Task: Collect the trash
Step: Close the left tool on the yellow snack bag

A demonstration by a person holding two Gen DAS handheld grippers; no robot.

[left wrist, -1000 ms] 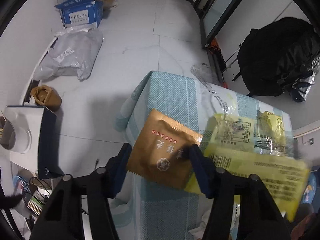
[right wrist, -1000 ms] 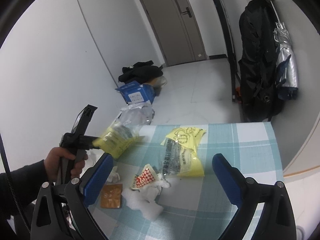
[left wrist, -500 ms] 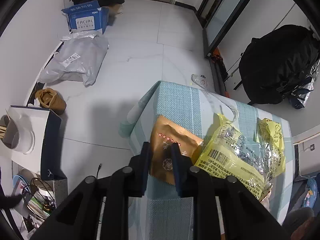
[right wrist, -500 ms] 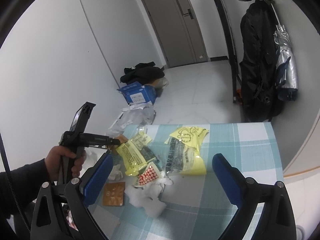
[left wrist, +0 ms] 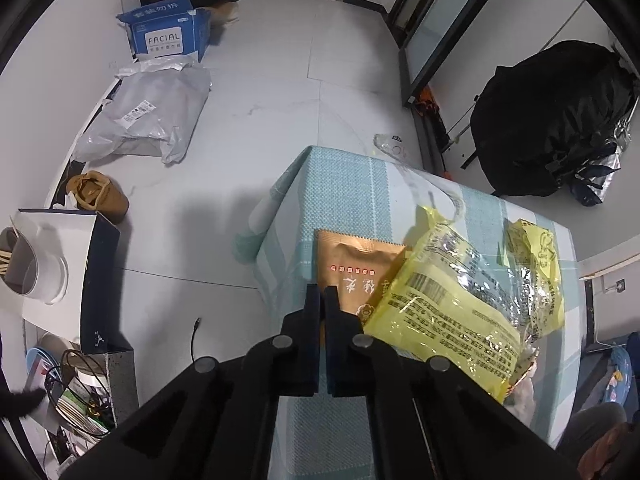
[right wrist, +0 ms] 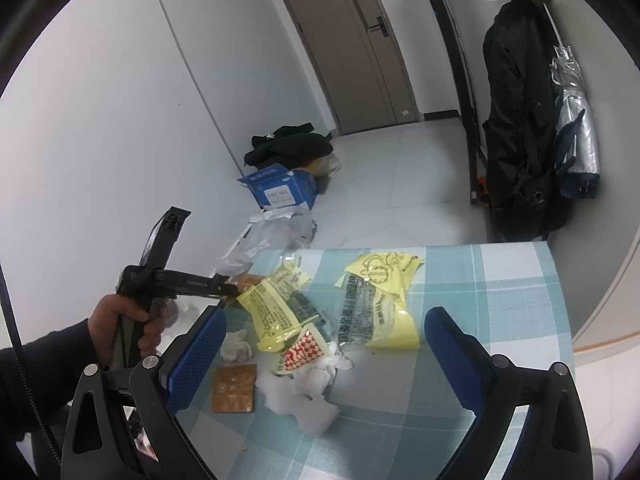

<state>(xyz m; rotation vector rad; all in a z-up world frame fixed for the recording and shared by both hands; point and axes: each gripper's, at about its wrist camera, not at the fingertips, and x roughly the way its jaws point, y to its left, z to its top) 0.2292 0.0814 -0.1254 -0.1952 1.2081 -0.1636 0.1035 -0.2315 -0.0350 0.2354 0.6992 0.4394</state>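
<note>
Left gripper [left wrist: 320, 294] fingers just closed, pinching brown packet [left wrist: 352, 268], yellow wrapper [left wrist: 444, 308] dropped

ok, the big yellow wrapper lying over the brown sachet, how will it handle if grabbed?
The yellow wrapper looks like thin, creased film, so it is probably floppy and very light. Its glossy surface suggests it could slip out of a shallow pinch. It overlaps the brown sachet, so it may well slide or drag along if that is pulled.
</note>
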